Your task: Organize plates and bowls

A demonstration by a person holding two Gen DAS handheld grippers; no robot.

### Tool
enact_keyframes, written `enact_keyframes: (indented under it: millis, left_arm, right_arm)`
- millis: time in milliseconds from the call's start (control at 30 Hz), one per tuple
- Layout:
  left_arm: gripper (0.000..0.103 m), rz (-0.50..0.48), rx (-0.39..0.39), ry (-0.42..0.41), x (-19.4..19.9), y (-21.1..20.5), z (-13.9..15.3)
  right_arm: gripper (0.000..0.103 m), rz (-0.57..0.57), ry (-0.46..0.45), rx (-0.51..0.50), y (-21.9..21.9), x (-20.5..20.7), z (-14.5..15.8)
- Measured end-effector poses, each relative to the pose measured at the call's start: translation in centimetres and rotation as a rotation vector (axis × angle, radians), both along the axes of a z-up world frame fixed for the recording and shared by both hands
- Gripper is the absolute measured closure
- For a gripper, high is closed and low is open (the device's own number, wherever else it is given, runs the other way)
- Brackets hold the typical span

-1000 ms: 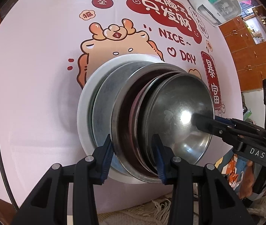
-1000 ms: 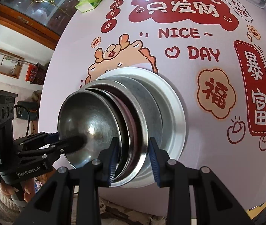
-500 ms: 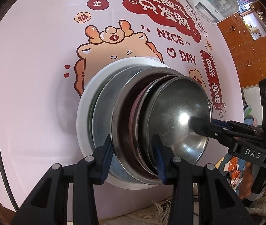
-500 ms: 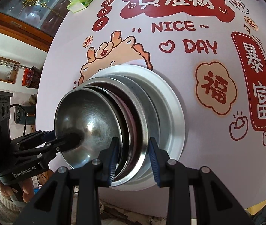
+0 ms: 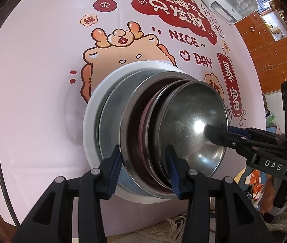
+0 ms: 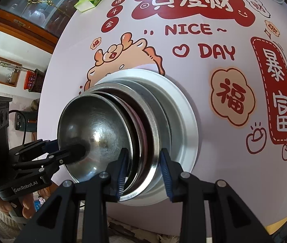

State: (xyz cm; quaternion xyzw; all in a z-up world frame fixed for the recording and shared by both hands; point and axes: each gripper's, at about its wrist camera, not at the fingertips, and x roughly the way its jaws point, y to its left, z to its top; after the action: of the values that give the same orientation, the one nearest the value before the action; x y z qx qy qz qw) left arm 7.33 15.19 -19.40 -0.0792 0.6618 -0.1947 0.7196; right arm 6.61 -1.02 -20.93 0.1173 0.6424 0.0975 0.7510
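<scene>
The pink tablecloth (image 5: 32,81) is carrying most of the print — "NICE ~" and "DAY" with a heart are sitting just beyond the stack of bowls (image 5: 155,133), under a red cloud of white Chinese characters. To one side of the stack a red vertical banner is reading 暴富, with 福 in a flower badge (image 6: 232,99) beside it; red discs are showing 斗 and 金. The right gripper (image 5: 216,134), reaching into the top bowl, is showing "DAS" — the left gripper (image 6: 76,151) is showing "GenRobot.AI".
</scene>
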Motion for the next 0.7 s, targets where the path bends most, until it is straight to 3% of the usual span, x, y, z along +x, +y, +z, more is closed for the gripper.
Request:
enact_keyframes:
  millis: [333, 700]
  left_arm:
    - [0.049, -0.008, 0.015, -0.047, -0.4, 0.0, 1.4]
    - [0.022, 0.009, 0.041, -0.095, -1.0, 0.3, 3.0]
  right_arm:
    - [0.071, 0.003, -0.021, -0.007, 0.0, -0.2, 0.5]
    - [0.070, -0.010, -0.079, 0.014, -0.2, -1.1, 2.0]
